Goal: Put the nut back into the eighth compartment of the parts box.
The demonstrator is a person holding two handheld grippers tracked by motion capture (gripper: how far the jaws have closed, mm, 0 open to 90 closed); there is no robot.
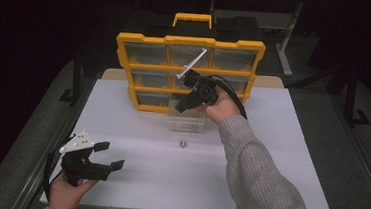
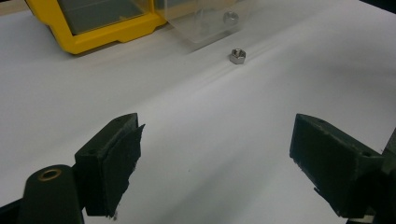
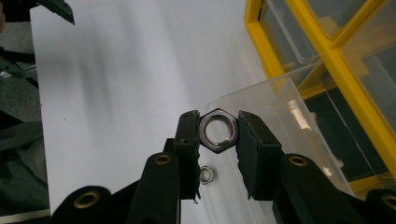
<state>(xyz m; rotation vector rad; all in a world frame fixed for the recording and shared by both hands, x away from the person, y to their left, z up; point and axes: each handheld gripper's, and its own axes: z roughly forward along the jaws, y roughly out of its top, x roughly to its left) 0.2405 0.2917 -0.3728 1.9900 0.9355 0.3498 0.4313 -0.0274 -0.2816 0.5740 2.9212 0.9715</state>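
A white table (image 1: 136, 130) stood in a dark room, with a yellow organizer (image 1: 188, 74) upright at its far edge; we could read no brand or label on it. Our right gripper (image 3: 218, 132) pinched a large hex nut (image 3: 218, 129) flat between its pads, above the clear drawer (image 1: 186, 120) pulled out in front of the organizer. A small nut (image 1: 182, 144) lay on the table just before that drawer. Our left gripper (image 1: 107, 155) hovered near the table's front left corner, jaws wide and empty.
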